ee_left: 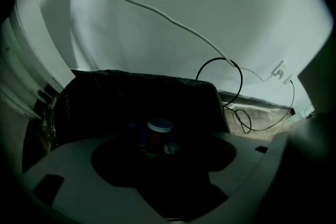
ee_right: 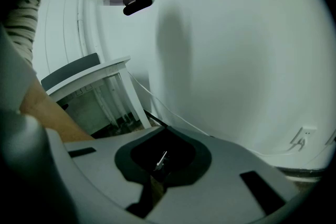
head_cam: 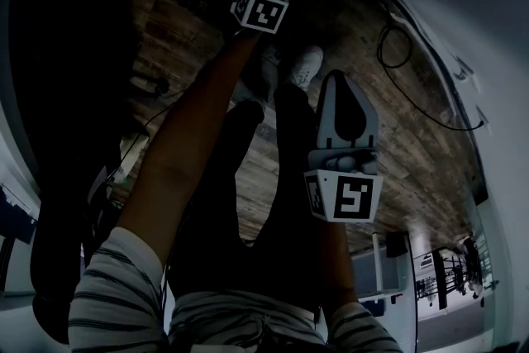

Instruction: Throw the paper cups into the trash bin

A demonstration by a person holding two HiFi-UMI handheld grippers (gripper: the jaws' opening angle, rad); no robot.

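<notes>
In the left gripper view a trash bin [ee_left: 105,97] lined with a black bag stands against a white wall. A red paper cup [ee_left: 159,136] with a white rim sits upright inside it, with a faint bluish cup [ee_left: 134,135] beside it. My left gripper [ee_left: 163,165] hangs over the bin's mouth, open, its jaws apart with nothing between them. In the head view only its marker cube [head_cam: 260,10] shows. My right gripper [head_cam: 337,87] is shut and empty, held in front of the person's legs. The right gripper view shows it [ee_right: 160,162] aimed at the wall.
A black cable loop [ee_left: 231,68] and a thin white cord run along the wall to a socket [ee_left: 281,70]. A white frame piece of furniture [ee_right: 100,73] stands to the left in the right gripper view. The person's white shoes [head_cam: 306,66] stand on a wooden floor [head_cam: 413,161].
</notes>
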